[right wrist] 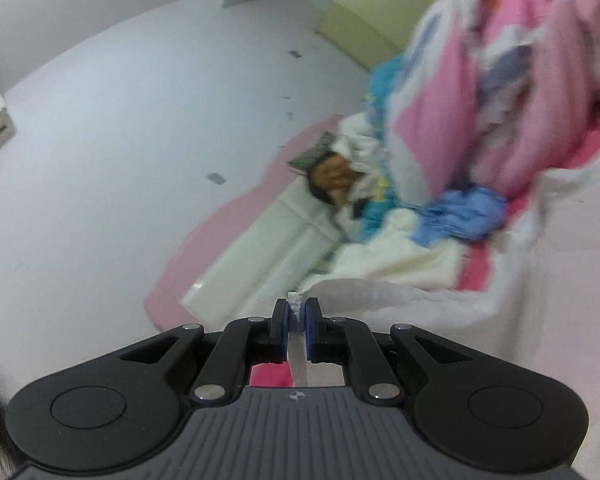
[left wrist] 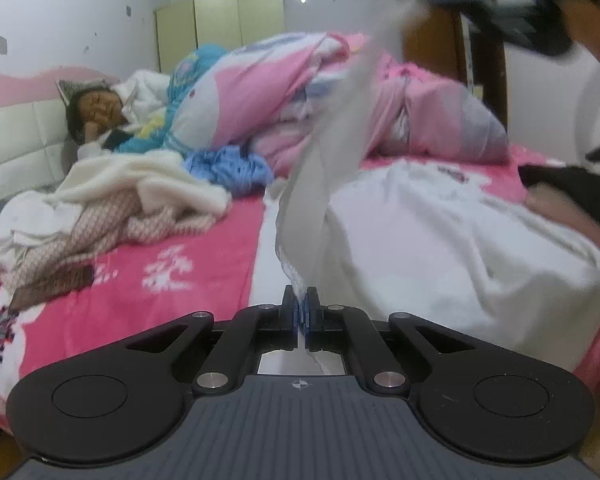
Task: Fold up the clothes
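Both my grippers pinch the white garment above the pink bed.

My left gripper [left wrist: 300, 308] is clamped on an edge of the white garment [left wrist: 440, 240], a strip rising twisted from its jaws; my right gripper [right wrist: 296, 314] grips another edge. The rest drapes on the pink bedsheet [left wrist: 188, 248], beside a heaped pink quilt [left wrist: 284, 92].

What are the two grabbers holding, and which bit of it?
Both hold the white garment. The left gripper pinches a stitched edge of it; the right gripper pinches another edge. Which part of the garment each edge is cannot be told.
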Demonstrator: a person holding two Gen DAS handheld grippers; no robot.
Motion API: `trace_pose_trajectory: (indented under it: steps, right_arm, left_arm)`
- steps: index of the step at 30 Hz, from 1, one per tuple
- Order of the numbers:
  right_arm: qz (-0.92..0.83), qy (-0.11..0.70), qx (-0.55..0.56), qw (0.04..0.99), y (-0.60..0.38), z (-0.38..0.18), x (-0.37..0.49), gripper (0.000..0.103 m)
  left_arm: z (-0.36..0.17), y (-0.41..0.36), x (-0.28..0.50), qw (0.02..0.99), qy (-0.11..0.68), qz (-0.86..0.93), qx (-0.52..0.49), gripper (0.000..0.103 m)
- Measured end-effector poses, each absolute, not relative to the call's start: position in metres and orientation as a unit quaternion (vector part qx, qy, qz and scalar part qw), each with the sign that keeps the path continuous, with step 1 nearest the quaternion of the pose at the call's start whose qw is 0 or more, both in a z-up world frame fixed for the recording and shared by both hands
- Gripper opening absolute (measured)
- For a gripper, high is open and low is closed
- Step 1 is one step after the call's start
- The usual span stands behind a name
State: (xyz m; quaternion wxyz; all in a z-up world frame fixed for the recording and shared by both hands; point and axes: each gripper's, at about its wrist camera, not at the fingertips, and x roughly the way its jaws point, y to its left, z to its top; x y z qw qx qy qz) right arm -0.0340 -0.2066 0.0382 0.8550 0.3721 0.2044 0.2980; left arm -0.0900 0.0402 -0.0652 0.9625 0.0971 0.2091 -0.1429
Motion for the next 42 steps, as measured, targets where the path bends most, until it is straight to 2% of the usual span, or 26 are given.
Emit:
trace_pose_trajectory:
  steps: [8, 11, 13, 14, 15, 19, 22, 26, 31, 34, 37, 42]
  right_arm:
    - [0.117, 0.347, 0.457, 0.811, -0.278, -0.117, -0.091, 0.008]
    - [0.097, 0.350, 0.475, 0.802, -0.291, -0.135, -0.105, 0.008]
    - [0.094, 0.348, 0.470, 0.806, -0.294, -0.137, -0.107, 0.008]
    - [0.093, 0.347, 0.466, 0.809, -0.294, -0.136, -0.107, 0.008]
    - [0.093, 0.348, 0.463, 0.810, -0.294, -0.137, -0.107, 0.008]
    - [0.091, 0.354, 0.450, 0.815, -0.294, -0.137, -0.104, 0.008]
    - [0.089, 0.358, 0.439, 0.819, -0.294, -0.135, -0.101, 0.008]
    - [0.091, 0.358, 0.443, 0.817, -0.295, -0.137, -0.102, 0.008]
    - [0.093, 0.357, 0.447, 0.815, -0.298, -0.137, -0.102, 0.008]
    - [0.095, 0.358, 0.449, 0.813, -0.297, -0.138, -0.101, 0.008]
    - [0.096, 0.356, 0.451, 0.813, -0.297, -0.137, -0.101, 0.008]
    - [0.096, 0.354, 0.455, 0.812, -0.297, -0.138, -0.102, 0.008]
  left_arm:
    - [-0.079, 0.042, -0.095, 0.941, 0.265, -0.180, 0.110, 0.001]
    - [-0.081, 0.043, -0.098, 0.932, 0.283, -0.199, 0.108, 0.005]
    - [-0.079, 0.048, -0.100, 0.927, 0.295, -0.214, 0.094, 0.017]
    - [-0.075, 0.057, -0.101, 0.925, 0.300, -0.223, 0.068, 0.032]
    - [-0.072, 0.065, -0.103, 0.925, 0.303, -0.227, 0.040, 0.038]
    - [-0.068, 0.091, -0.095, 0.924, 0.327, -0.197, -0.032, 0.040]
    - [-0.083, 0.097, -0.073, 0.910, 0.382, -0.155, -0.049, 0.040]
    - [-0.097, 0.108, -0.060, 0.892, 0.411, -0.145, -0.118, 0.040]
    - [-0.109, 0.123, -0.053, 0.866, 0.432, -0.141, -0.208, 0.039]
    - [-0.105, 0.132, -0.057, 0.860, 0.416, -0.151, -0.255, 0.039]
    - [-0.101, 0.137, -0.060, 0.860, 0.402, -0.169, -0.265, 0.039]
    - [-0.109, 0.135, -0.065, 0.843, 0.431, -0.202, -0.251, 0.039]
